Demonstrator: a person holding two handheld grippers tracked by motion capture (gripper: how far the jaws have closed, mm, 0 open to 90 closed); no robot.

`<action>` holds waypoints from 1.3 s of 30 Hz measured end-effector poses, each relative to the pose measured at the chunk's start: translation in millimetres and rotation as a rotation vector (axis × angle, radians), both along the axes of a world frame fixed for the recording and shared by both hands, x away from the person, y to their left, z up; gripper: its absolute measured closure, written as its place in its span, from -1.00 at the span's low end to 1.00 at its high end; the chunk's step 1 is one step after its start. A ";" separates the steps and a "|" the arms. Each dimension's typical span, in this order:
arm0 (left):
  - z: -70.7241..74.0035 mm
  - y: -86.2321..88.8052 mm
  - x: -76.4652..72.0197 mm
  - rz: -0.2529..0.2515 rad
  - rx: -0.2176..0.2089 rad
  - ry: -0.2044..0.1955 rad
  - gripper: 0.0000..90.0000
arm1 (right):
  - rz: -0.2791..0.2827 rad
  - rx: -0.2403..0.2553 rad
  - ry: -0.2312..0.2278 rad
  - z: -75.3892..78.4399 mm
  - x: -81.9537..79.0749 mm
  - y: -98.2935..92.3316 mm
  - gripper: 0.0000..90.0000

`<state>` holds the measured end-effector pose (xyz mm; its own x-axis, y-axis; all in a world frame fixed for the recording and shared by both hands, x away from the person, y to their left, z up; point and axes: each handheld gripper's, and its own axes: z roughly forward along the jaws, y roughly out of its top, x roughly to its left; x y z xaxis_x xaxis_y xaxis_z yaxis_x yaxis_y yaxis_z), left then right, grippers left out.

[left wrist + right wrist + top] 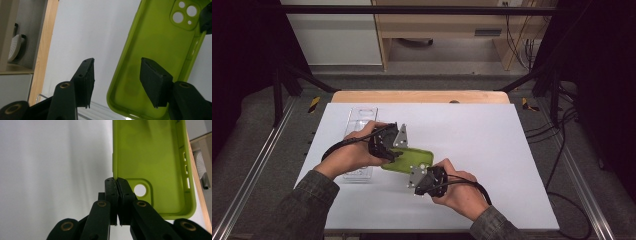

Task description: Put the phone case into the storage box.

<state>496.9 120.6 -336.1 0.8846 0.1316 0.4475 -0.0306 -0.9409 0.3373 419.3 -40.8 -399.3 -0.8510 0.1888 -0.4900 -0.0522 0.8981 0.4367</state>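
Note:
A lime-green phone case [414,159] lies open side up on the white mat, near the middle. My right gripper [117,180] is shut on the case's [150,152] side wall, right beside the camera cutout, and holds that corner. My left gripper [117,62] is at the opposite end of the case [155,40]. Its jaws stand apart, one outside the long edge over the mat, the other over the case's inside floor. Neither pad presses on the wall between them. In the high view the left gripper [393,150] and right gripper [418,179] face each other across the case.
A clear plastic packaging tray [360,125] lies on the mat to the left, partly under the left hand. The white mat [482,135] covers a wooden table [422,96]. Black frame rails and cables flank the table.

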 end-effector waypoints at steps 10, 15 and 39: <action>-0.6 -1.1 -1.1 -0.019 0.008 0.001 0.14 | 0.004 -0.003 -0.002 -0.6 0.2 1.3 0.95; -1.9 -3.5 -1.4 -0.026 0.010 0.001 0.17 | 0.005 -0.002 -0.003 -1.1 -0.5 2.6 0.95; -7.4 -13.8 1.8 -0.050 0.084 0.040 0.33 | 0.011 -0.010 -0.004 -1.4 -3.8 5.2 0.95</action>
<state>498.7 106.8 -343.5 0.9064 0.0499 0.4195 -0.0668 -0.9636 0.2590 415.5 -35.6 -400.7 -0.8509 0.1749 -0.4954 -0.0637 0.9016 0.4278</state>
